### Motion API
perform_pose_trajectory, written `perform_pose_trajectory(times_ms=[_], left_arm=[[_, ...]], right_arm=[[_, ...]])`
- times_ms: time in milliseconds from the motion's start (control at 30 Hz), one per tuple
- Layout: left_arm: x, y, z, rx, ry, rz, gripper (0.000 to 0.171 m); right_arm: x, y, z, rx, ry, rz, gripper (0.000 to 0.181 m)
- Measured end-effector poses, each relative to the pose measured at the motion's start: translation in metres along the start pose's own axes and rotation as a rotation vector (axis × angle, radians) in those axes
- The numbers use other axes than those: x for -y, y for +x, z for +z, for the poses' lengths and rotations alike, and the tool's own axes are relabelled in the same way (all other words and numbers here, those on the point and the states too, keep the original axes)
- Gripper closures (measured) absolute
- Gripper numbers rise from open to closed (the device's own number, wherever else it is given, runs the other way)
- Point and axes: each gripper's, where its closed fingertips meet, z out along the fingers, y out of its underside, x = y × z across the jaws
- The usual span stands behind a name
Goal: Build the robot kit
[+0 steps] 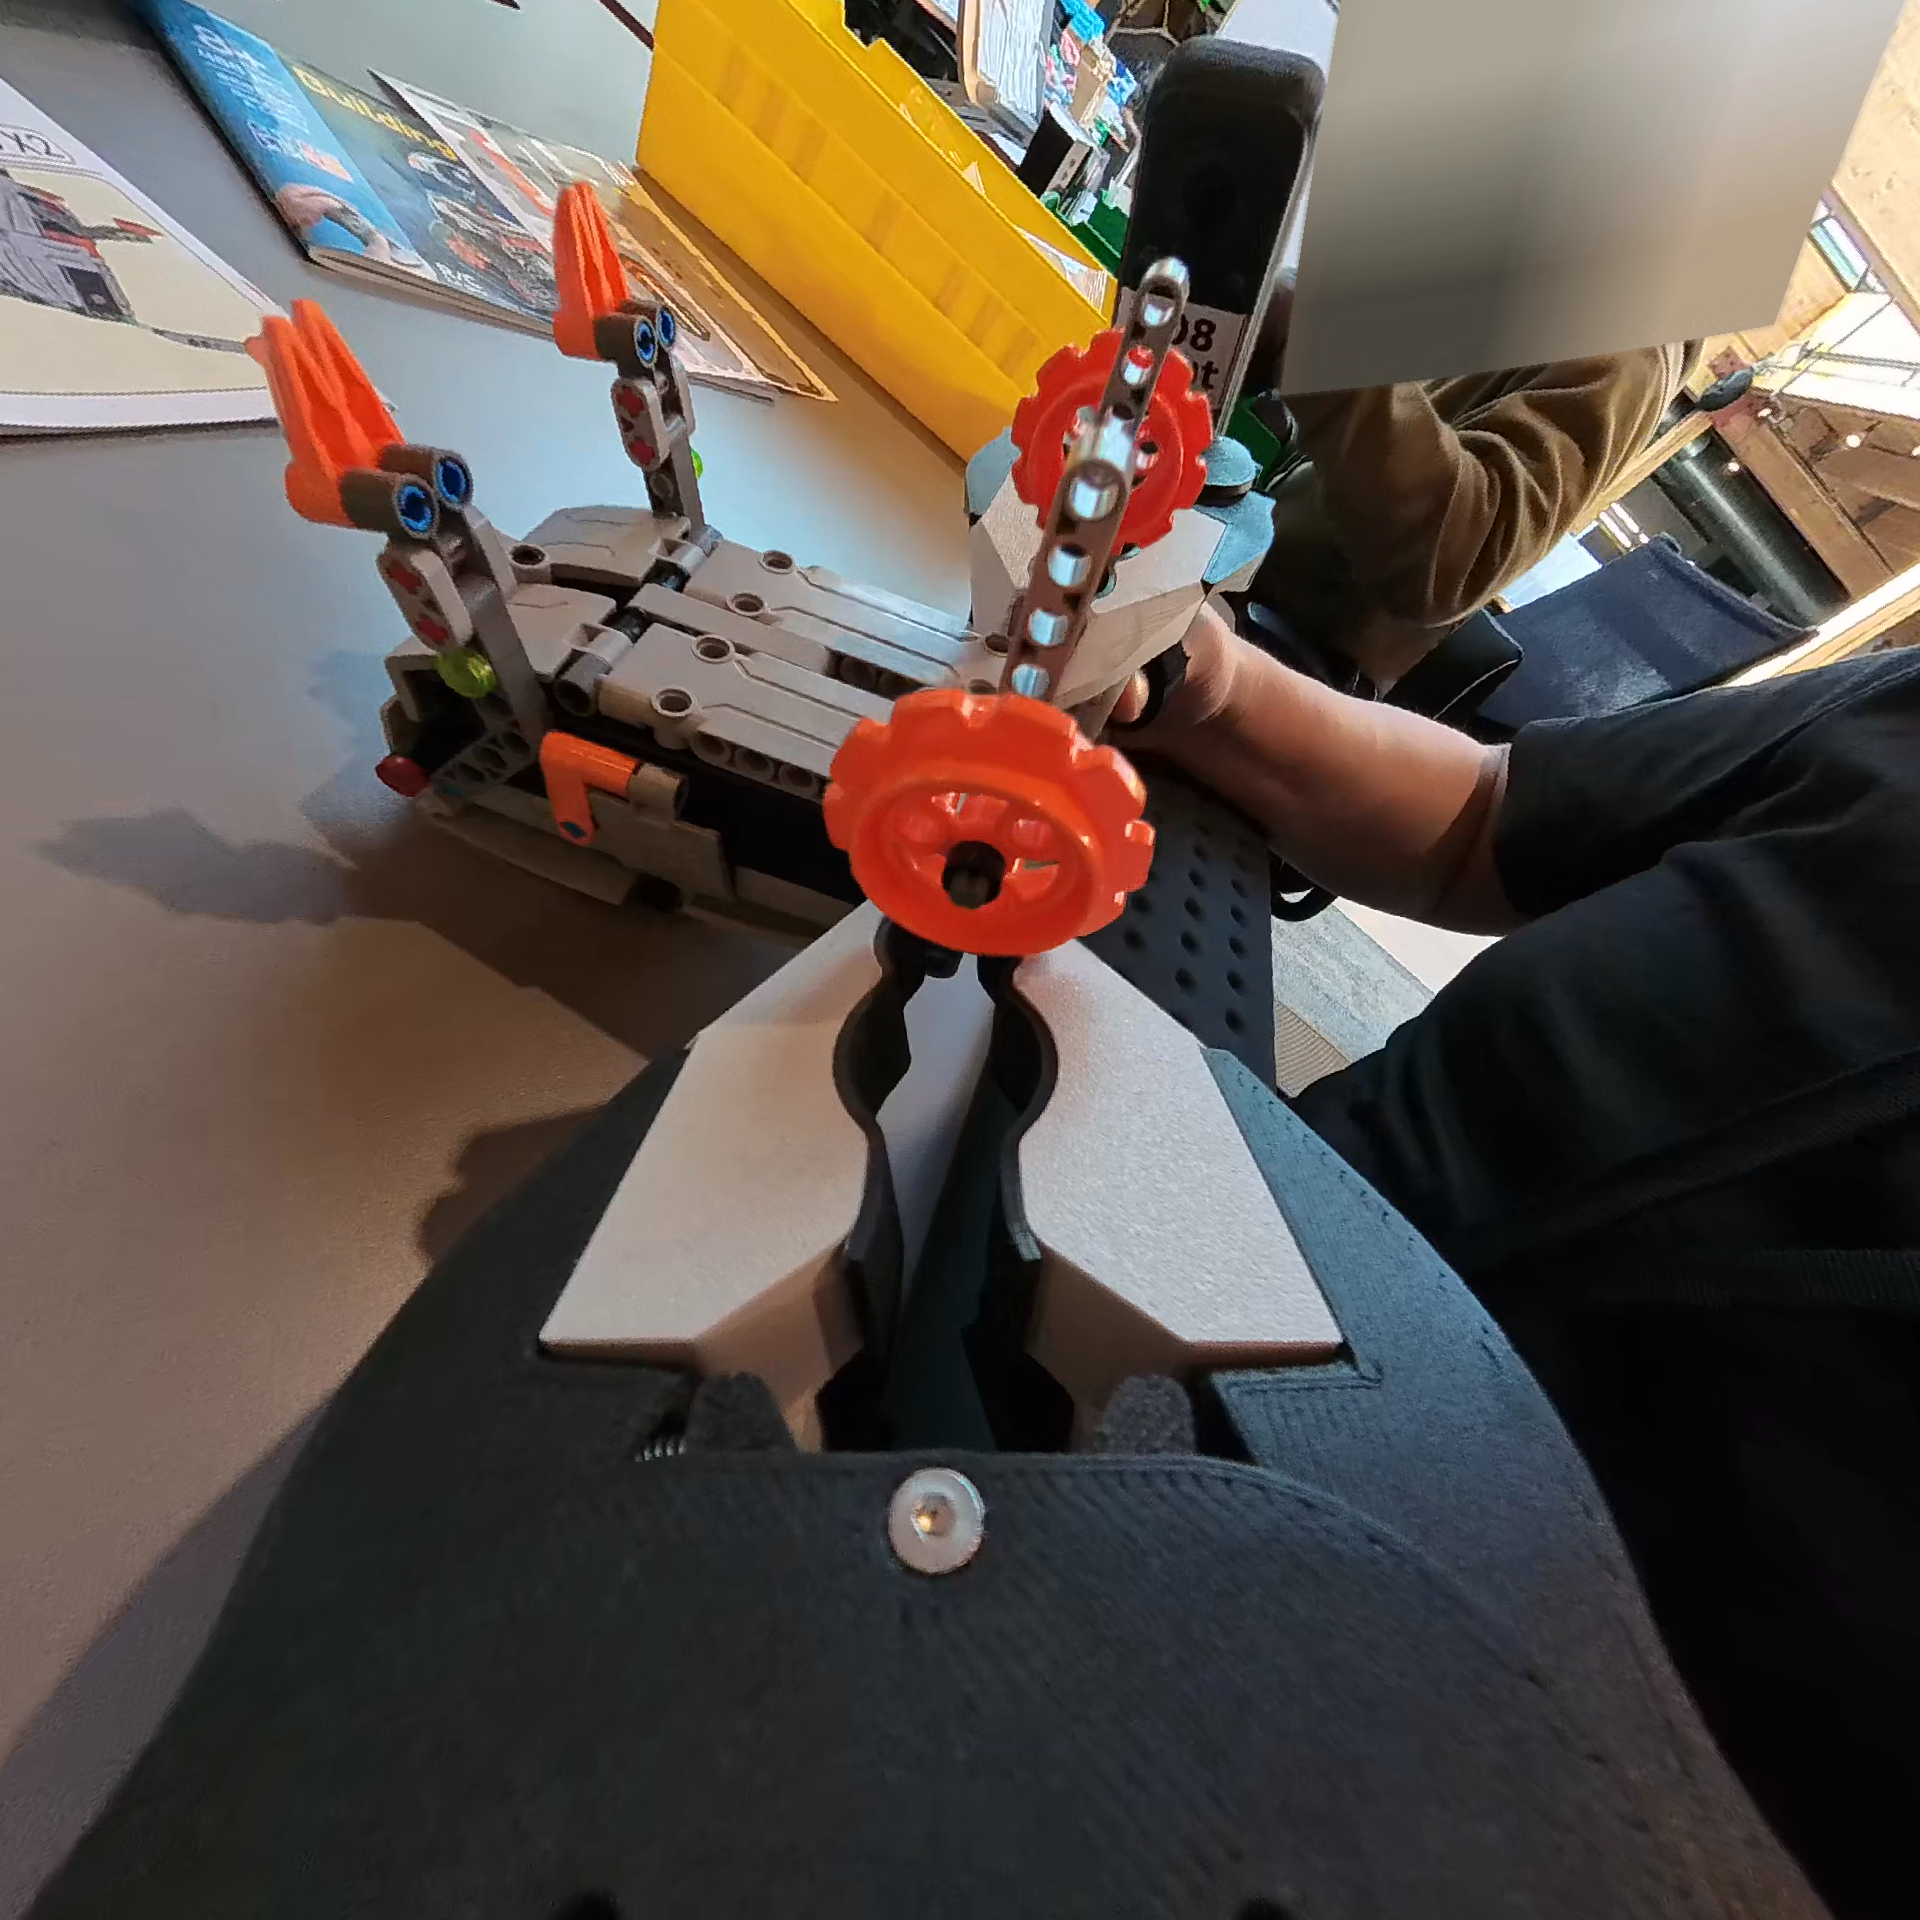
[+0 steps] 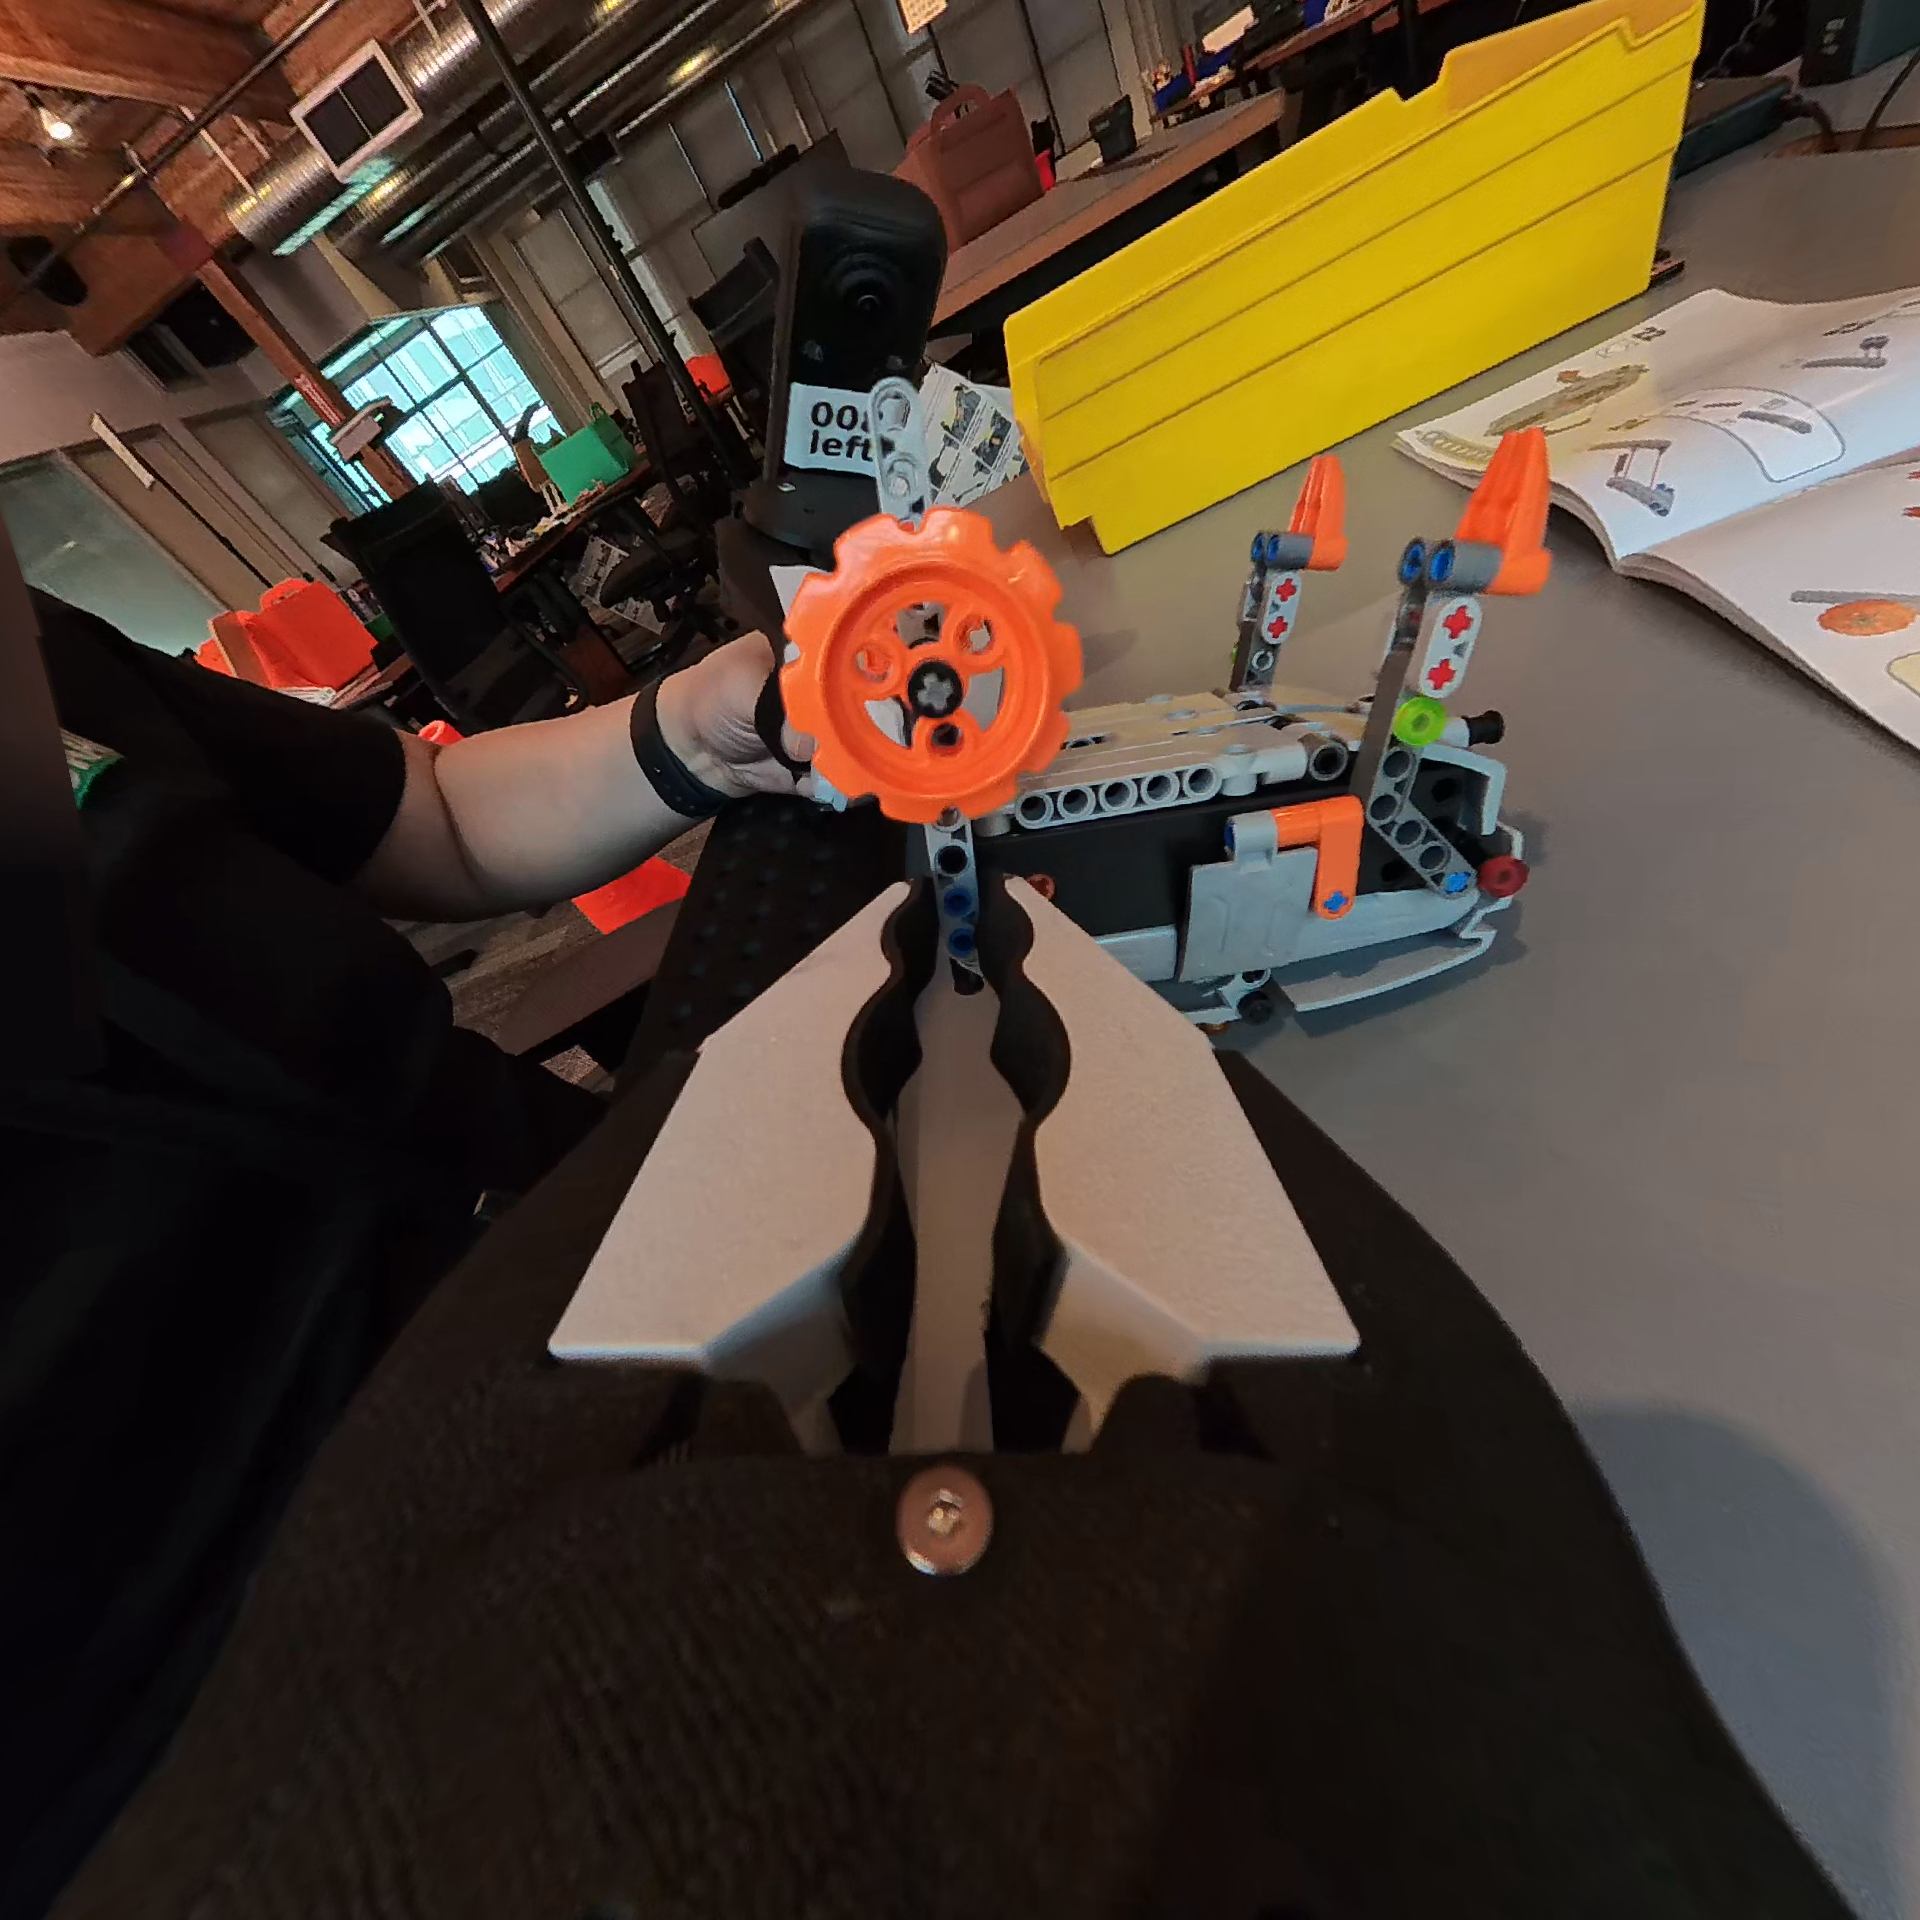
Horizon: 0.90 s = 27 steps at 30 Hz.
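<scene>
My left gripper [image 1: 951,961] is shut on a black axle under an orange toothed wheel [image 1: 987,821]. A grey holed beam [image 1: 1081,520] runs up from this wheel to a second orange wheel [image 1: 1112,447], which sits against the right gripper's grey fingers [image 1: 1143,613]. In the right wrist view my right gripper [image 2: 958,935] is shut on the lower end of the grey beam [image 2: 954,883], just under an orange wheel [image 2: 930,665]. Both grippers hold this beam-and-wheels piece in the air. A grey brick-built vehicle model [image 1: 644,707] [image 2: 1247,862] with orange-tipped upright arms stands on the table behind it.
A yellow plastic bin [image 1: 831,187] [image 2: 1351,312] stands behind the model. Instruction booklets [image 1: 395,177] [image 2: 1714,468] lie on the grey table [image 1: 208,1039] [image 2: 1662,1143]. A person's hand [image 1: 1247,727] [image 2: 717,727] grips each opposite gripper's handle. A workshop room shows beyond. The tips of one gripper are about 6 cm away from the tips of the other.
</scene>
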Motion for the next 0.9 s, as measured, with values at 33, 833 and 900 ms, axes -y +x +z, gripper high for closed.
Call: perform_pose_trajectory(times_ms=[33, 833, 900], left_arm=[[0.000, 0.000, 0.000, 0.001, 0.000, -0.001, 0.164], [0.043, 0.009, -0.022, -0.147, 0.271, -0.129, 0.164], [0.042, 0.009, -0.022, -0.135, 0.266, -0.119, 0.165]], right_arm=[[0.000, 0.000, 0.000, -0.001, -0.004, -0.005, 0.173], [0.033, 0.000, 0.000, 0.149, 0.153, 0.333, 0.173], [0.034, 0.002, -0.001, 0.151, 0.171, 0.351, 0.173]])
